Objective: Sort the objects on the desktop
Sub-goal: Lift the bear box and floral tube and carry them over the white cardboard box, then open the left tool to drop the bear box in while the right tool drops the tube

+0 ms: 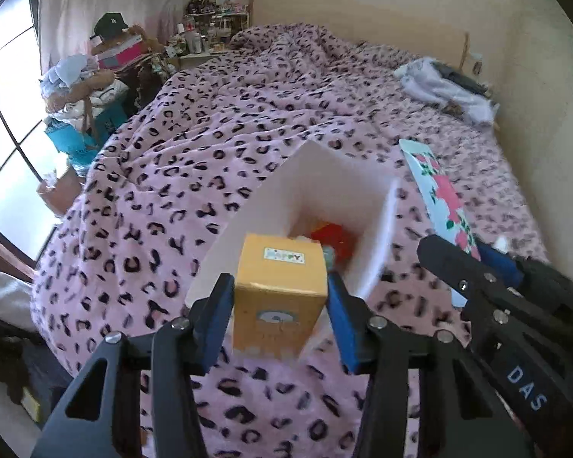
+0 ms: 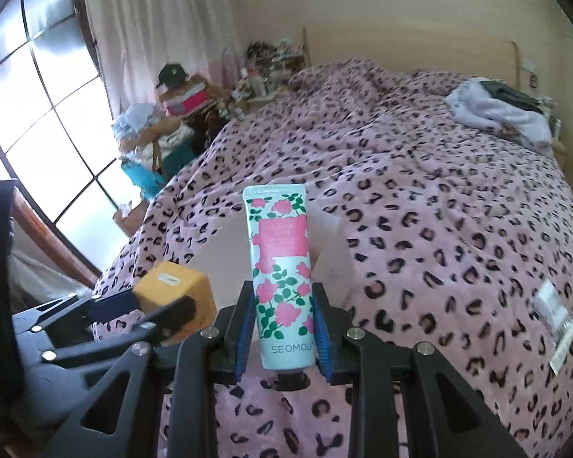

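Here left tool (image 1: 280, 297) grips yellow box (image 1: 280, 286); right tool (image 2: 284, 328) grips tube (image 2: 280, 267).

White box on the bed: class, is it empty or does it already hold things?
Not empty. The white box is open-topped, and a red item shows inside, behind the yellow box.

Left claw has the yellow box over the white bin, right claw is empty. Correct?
Not quite. The right claw isn't empty: the right wrist view shows it shut on the rose-print tube, cap toward the camera. The rest holds: the left claw grips the yellow box above the white bin.
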